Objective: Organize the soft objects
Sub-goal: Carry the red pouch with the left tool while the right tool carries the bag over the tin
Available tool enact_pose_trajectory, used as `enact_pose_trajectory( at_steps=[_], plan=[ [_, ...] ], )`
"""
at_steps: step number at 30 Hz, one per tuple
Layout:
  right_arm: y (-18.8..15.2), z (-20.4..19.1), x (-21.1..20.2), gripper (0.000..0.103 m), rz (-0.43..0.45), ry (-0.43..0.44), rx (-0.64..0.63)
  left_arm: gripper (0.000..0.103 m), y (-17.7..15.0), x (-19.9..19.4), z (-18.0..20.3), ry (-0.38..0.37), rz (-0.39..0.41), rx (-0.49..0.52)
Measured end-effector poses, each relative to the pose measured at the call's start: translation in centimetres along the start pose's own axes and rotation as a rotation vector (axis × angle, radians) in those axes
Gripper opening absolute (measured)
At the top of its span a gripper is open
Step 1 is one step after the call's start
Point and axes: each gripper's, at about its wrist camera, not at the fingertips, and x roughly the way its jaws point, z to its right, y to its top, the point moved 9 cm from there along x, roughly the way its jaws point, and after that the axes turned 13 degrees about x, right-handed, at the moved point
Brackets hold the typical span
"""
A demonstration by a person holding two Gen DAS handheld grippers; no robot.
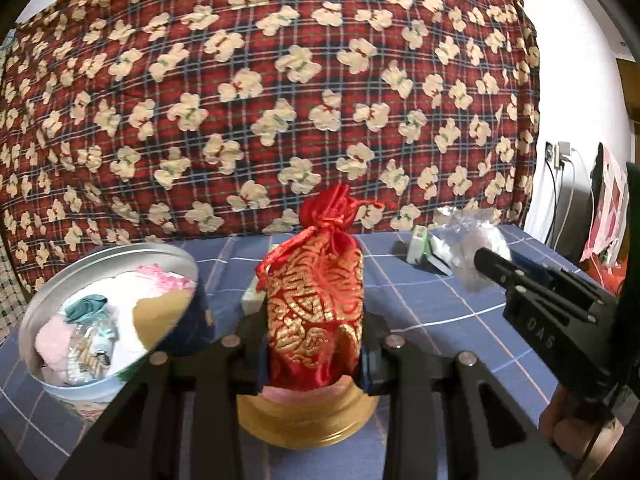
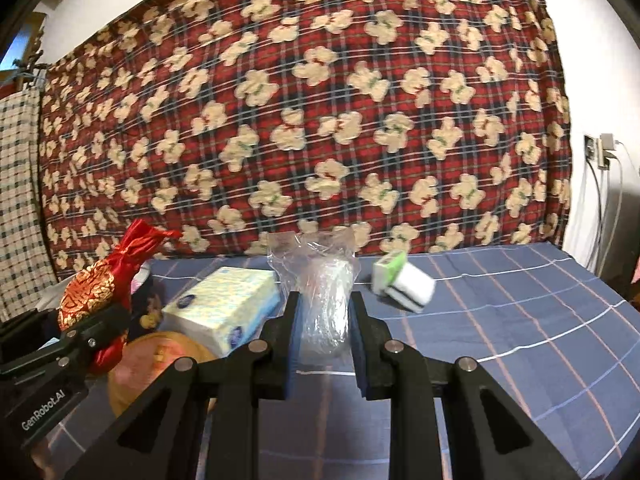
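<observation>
My left gripper (image 1: 316,344) is shut on a red and gold drawstring pouch (image 1: 316,300), held upright above a gold tin lid (image 1: 308,420). The same pouch (image 2: 96,288) shows at the left of the right wrist view, with the left gripper (image 2: 104,328) around it. My right gripper (image 2: 324,320) is shut on a clear plastic bag holding a white roll (image 2: 326,300), lifted over the blue checked cloth. In the left wrist view that bag (image 1: 476,252) sits at the right gripper's tip (image 1: 486,262). A round tin (image 1: 108,312) at the left holds several soft items.
A tissue pack (image 2: 224,308) lies left of the bag on the blue checked cloth (image 2: 520,340). A green, white and black sponge (image 2: 404,284) lies behind at the right. A red teddy-bear blanket (image 2: 300,120) rises behind. Cables and a wall socket (image 2: 600,152) are at the far right.
</observation>
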Motion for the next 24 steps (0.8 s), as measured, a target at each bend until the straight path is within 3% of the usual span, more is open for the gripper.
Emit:
enact_pose_trajectory(
  at_steps=[16, 24],
  plan=[
    [-1.3, -7.8, 0.6, 0.025, -0.028, 0.102, -0.044, 0.031, -1.2, -1.4, -6.6, 0.065, 0.009, -0.081],
    [-1.8, -12.3, 0.7, 0.025, -0.035, 0.169, -0.067, 0.031, -2.6, -1.8, -11.1, 0.134, -0.013, -0.122]
  ],
)
